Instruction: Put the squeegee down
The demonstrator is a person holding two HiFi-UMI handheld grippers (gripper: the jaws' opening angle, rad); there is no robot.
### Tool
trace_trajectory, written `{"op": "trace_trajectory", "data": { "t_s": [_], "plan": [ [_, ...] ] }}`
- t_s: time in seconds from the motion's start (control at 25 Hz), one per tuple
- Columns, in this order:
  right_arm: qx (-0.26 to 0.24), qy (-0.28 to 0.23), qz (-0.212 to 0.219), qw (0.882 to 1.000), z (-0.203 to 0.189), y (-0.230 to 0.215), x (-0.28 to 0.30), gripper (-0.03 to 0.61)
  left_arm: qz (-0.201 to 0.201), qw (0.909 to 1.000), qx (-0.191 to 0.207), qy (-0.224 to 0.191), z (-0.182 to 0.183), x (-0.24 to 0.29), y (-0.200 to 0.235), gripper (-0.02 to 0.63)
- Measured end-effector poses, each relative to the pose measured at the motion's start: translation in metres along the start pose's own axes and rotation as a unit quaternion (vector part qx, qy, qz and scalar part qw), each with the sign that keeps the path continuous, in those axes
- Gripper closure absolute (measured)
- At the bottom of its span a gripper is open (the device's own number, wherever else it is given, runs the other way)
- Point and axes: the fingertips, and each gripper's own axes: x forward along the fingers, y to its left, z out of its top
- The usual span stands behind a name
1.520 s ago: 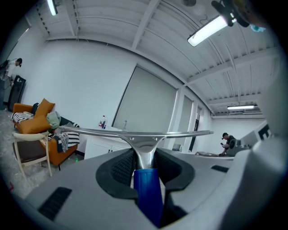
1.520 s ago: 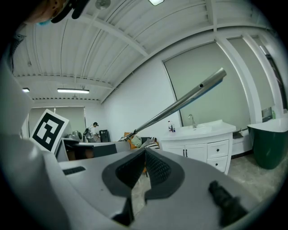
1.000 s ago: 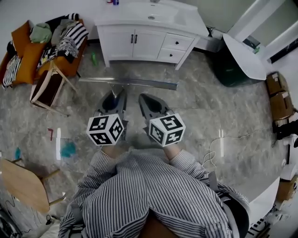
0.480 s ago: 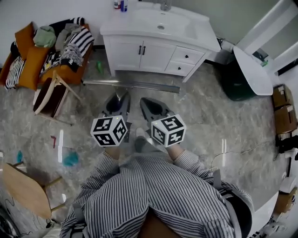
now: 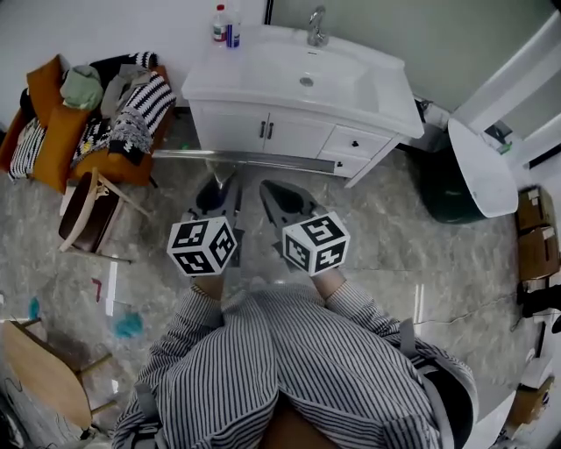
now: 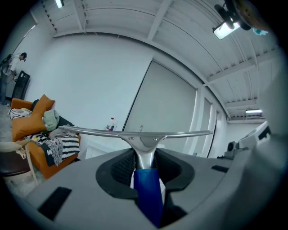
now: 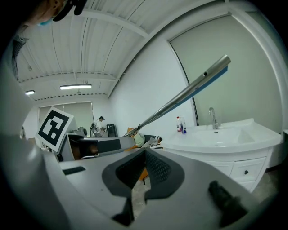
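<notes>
A squeegee with a blue handle [image 6: 147,193] and a long metal blade bar [image 6: 135,132] is clamped by its neck in my left gripper [image 6: 143,155]. In the head view the bar [image 5: 241,158] lies crosswise just ahead of the left gripper [image 5: 219,186], in front of the white vanity's doors [image 5: 263,131]. My right gripper [image 5: 279,195] is held beside the left one, its jaws shut with nothing in them. In the right gripper view the right gripper [image 7: 145,155] points at the vanity, and the bar [image 7: 189,92] slants across above it.
The vanity top has a basin [image 5: 302,66], a faucet [image 5: 316,26] and two bottles [image 5: 225,24]. An orange armchair piled with clothes [image 5: 96,96] and a wooden chair [image 5: 88,210] stand at the left. A dark bin [image 5: 443,171] stands at the right.
The person has walked towards the vanity, which is now nearer. Both grippers went along side by side, with the squeegee still held in the left one.
</notes>
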Motion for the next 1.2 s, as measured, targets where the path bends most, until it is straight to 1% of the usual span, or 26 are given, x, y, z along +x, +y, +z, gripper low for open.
{"op": "trace_trajectory", "data": {
  "t_s": [0.2, 0.4, 0.64, 0.8, 0.96, 1.2],
  "plan": [
    [0.004, 0.002, 0.01, 1.0, 0.009, -0.041, 0.029, 0.563, 0.017, 0.9998, -0.004, 0.0, 0.003, 0.044, 0.009, 0.485],
    [0.012, 0.009, 0.017, 1.0, 0.014, -0.061, 0.047, 0.563, 0.025, 0.9996, -0.002, 0.012, 0.005, 0.072, 0.016, 0.485],
    [0.037, 0.015, 0.005, 0.999, 0.009, -0.085, 0.063, 0.563, 0.018, 0.9994, -0.003, 0.03, 0.003, 0.102, 0.025, 0.485],
    [0.045, 0.01, -0.005, 0.999, 0.01, -0.099, 0.082, 0.563, 0.012, 0.9994, 0.001, 0.033, 0.007, 0.123, 0.039, 0.485],
    [0.041, 0.013, -0.011, 0.999, 0.015, -0.111, 0.111, 0.563, 0.007, 0.9993, -0.005, 0.036, 0.012, 0.148, 0.062, 0.485],
    [0.038, 0.012, -0.021, 0.999, 0.035, -0.131, 0.169, 0.563, -0.005, 0.9992, -0.006, 0.04, 0.032, 0.194, 0.097, 0.485]
  ]
}}
